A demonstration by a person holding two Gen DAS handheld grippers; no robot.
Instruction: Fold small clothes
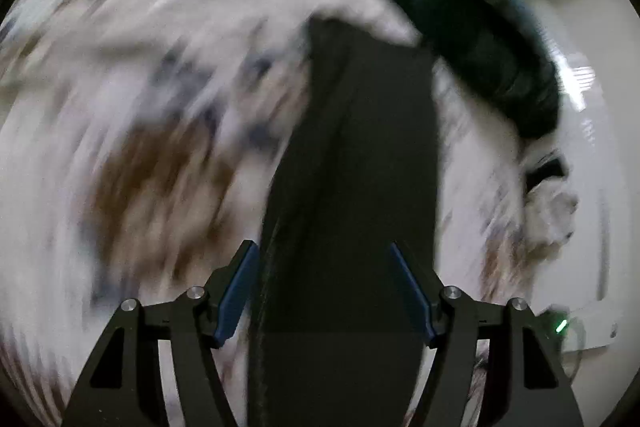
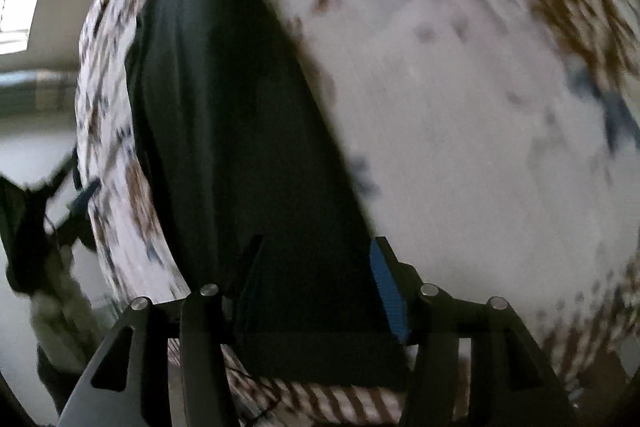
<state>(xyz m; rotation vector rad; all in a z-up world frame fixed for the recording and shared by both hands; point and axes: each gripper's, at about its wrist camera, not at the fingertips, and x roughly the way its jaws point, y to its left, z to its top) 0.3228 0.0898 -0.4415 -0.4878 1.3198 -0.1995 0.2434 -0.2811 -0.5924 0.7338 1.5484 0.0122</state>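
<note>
between the jaws of our left gripper (image 1: pixel 324 291) runs a dark garment (image 1: pixel 352 167), a long strip of black cloth reaching up and away from the blue pads (image 1: pixel 234 301). the jaws stand apart, and the cloth fills most of the gap, so we cannot tell whether they pinch it or merely straddle it. our right gripper (image 2: pixel 316 291) shows the same thing: the garment passes between its jaws, close against the blue pad on the right, and again we cannot tell if the grip is closed on it.

outward, a patterned sheet (image 1: pixel 168 87) in white, brown and blue-grey lies under the garment, blurred in both views. a second dark, ribbed piece (image 1: pixel 468 19) lies at the far end of the garment, beyond the left gripper. past it we see a pale wall.

we judge that we are mid-fold, with both grippers on one end of the garment and carrying it over. the next move calls for a level, matched sweep of both hands, keeping the edge taut so the layers land square.
</note>
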